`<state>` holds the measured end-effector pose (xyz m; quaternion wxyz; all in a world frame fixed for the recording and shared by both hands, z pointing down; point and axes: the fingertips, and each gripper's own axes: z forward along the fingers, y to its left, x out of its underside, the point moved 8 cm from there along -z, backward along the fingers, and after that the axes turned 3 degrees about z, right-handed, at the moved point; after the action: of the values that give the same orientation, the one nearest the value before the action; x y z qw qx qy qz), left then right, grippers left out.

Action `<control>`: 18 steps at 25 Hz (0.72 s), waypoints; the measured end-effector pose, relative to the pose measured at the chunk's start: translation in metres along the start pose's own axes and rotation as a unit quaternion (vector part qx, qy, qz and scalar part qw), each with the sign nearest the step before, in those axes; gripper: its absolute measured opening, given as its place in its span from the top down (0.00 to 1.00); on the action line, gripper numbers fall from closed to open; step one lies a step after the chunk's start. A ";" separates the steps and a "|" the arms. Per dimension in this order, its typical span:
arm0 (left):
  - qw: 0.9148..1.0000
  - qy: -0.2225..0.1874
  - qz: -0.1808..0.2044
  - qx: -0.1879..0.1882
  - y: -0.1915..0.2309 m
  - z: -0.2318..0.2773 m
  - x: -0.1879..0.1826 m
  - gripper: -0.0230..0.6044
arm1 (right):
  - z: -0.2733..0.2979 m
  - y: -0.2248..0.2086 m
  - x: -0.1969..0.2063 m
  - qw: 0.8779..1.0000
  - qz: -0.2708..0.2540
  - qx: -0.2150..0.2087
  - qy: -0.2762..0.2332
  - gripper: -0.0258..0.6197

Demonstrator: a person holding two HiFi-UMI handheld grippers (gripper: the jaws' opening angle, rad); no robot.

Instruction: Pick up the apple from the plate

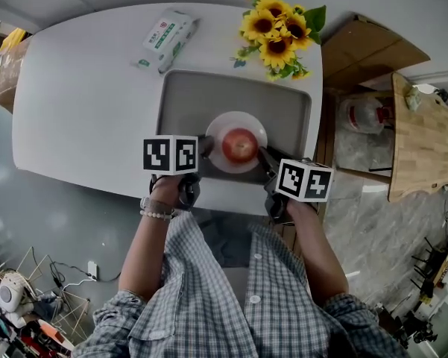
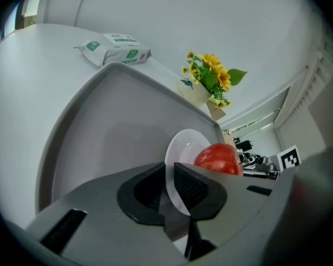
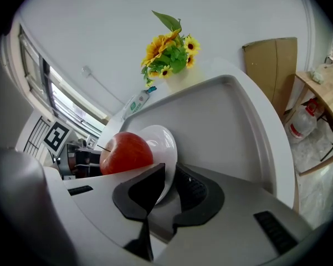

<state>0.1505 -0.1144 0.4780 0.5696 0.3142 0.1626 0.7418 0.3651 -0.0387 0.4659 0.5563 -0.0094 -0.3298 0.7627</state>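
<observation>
While each tool is clamped on something, neither holds the apple [image 1: 240, 145]. The left tool [image 2: 169, 187] pinches one side of the white plate's [image 1: 225, 123] rim and the right tool [image 3: 169, 184] pinches the opposite side, jaws narrowed onto the thin edge. The apple sits mid-plate between them, untouched. Beyond lie the grey tray [image 1: 186, 95], the tabletop [image 1: 82, 88], sunflowers [image 1: 276, 32] and a tissue pack [image 1: 168, 37]. By my reading, the pick itself is not yet begun.
</observation>
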 end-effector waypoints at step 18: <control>0.994 0.053 -0.070 0.063 0.011 -0.004 -0.005 0.90 | 0.001 0.005 -0.012 0.998 0.062 0.014 -0.011 0.87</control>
<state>0.1407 -0.1215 0.4806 0.5899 0.2977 0.2602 0.7040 0.3652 -0.0503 0.4597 0.5040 -0.0137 -0.3236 0.8007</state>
